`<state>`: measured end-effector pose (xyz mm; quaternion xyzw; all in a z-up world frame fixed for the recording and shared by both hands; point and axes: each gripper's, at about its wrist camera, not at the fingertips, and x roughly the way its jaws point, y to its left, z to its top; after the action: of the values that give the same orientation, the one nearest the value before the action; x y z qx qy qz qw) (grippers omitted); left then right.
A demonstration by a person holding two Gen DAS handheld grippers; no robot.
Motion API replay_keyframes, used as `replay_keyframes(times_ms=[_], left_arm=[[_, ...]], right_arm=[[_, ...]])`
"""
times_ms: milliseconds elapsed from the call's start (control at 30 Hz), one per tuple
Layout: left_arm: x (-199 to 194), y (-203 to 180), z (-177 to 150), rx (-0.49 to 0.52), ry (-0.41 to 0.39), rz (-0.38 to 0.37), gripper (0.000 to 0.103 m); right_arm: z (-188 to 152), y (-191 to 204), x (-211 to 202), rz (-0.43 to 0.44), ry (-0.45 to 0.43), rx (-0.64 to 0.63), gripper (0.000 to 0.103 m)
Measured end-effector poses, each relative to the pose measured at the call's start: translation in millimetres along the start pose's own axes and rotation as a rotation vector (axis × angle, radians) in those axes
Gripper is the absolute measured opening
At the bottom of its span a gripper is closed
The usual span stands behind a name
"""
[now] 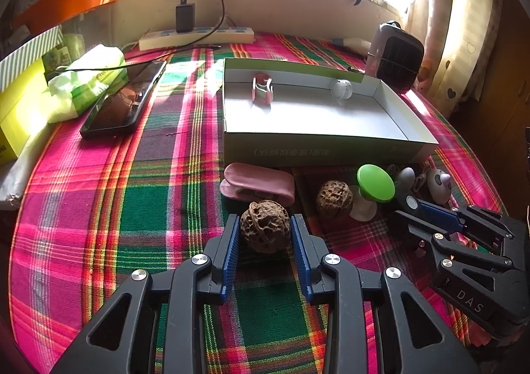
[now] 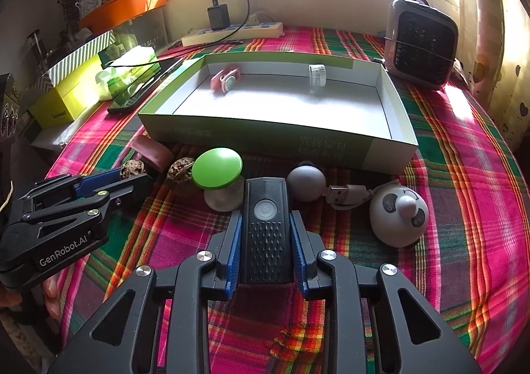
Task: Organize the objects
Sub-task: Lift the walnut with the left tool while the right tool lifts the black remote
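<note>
The task looks only just started. The open box [image 1: 331, 148] sits on the plaid tablecloth [image 1: 132, 208] and holds two small things against its far wall: a pink and white item [image 1: 262, 88] to the left and a small white jar [image 1: 342, 89] to the right. The rest of the box floor is bare.

Most things are not yet in the box and lie in a row just in front of its near wall. From left to right they are a pink case [image 1: 256, 186], a walnut [image 1: 265, 229], a second walnut [image 1: 334, 199], a green-capped mushroom toy [image 1: 376, 186], a black flashlight [image 2: 265, 228], a grey ball [image 2: 305, 184] with a USB plug [image 2: 341, 195] beside it, and a white panda-faced dome [image 2: 397, 216].

The left gripper [image 1: 265, 234] is part-way open around the first walnut. Its blue pads sit at either side of the shell, very near or just touching; firm contact cannot be told.

The right gripper [image 2: 265, 241] brackets the flashlight body, with its pads pressed against both long sides, so it appears to grip the flashlight. The flashlight seems to lie low over the cloth, but whether it is lifted cannot be told.
</note>
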<state>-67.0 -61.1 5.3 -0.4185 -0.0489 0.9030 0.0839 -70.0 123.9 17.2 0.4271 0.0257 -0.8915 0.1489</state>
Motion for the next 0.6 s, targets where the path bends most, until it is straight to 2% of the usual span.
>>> replay_keyframes(times_ms=[600], left_arm=[[-1.7,3.0,-0.8,0.001,-0.001,0.006,0.029]], right_arm=[[0.0,-1.2,-3.5,0.006,-0.002,0.007,0.028]])
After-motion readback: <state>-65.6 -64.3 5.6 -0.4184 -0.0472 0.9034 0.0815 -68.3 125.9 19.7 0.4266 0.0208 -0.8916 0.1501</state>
